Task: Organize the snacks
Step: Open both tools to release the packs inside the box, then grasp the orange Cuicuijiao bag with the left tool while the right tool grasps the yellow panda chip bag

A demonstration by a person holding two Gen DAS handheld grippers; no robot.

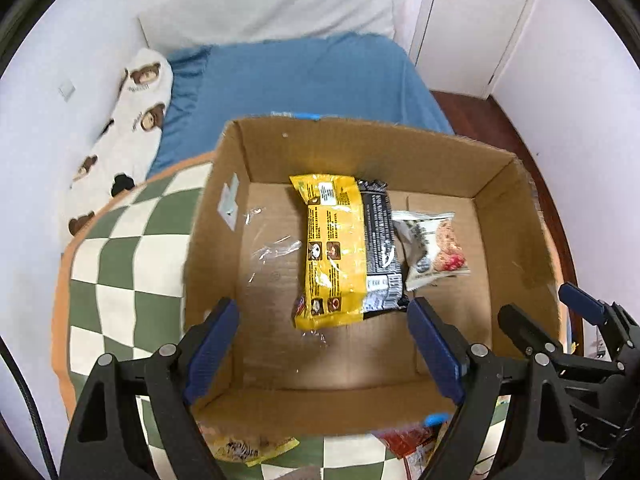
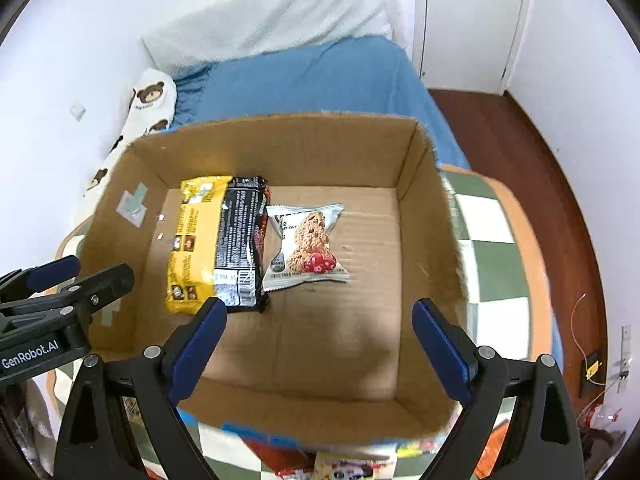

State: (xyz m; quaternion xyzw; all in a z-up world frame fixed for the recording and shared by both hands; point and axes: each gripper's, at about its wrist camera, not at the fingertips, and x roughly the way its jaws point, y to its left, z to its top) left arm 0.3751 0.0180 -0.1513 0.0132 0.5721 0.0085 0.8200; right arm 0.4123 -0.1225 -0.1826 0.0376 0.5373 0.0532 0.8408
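Snack packs: a yellow one [image 1: 332,252], a black one [image 1: 380,244] and a white cookie one [image 2: 306,242] lie in my brown cardboard box [image 2: 280,148]; more wait outside, and my left gripper [image 1: 324,344] and right gripper [image 2: 320,344] have wide, empty fingers.

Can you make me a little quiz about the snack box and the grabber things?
1. How many snack packs lie inside the cardboard box?
2. True or false: the yellow pack lies on top of the black pack.
3. Which pack lies farthest to the right in the right wrist view: A yellow, B black, C the white cookie pack?

Bonus to look at: the left gripper and the right gripper both hang open over the box, holding nothing.

Key: 1. three; 2. true, yellow overlaps the black one's edge; 3. C.
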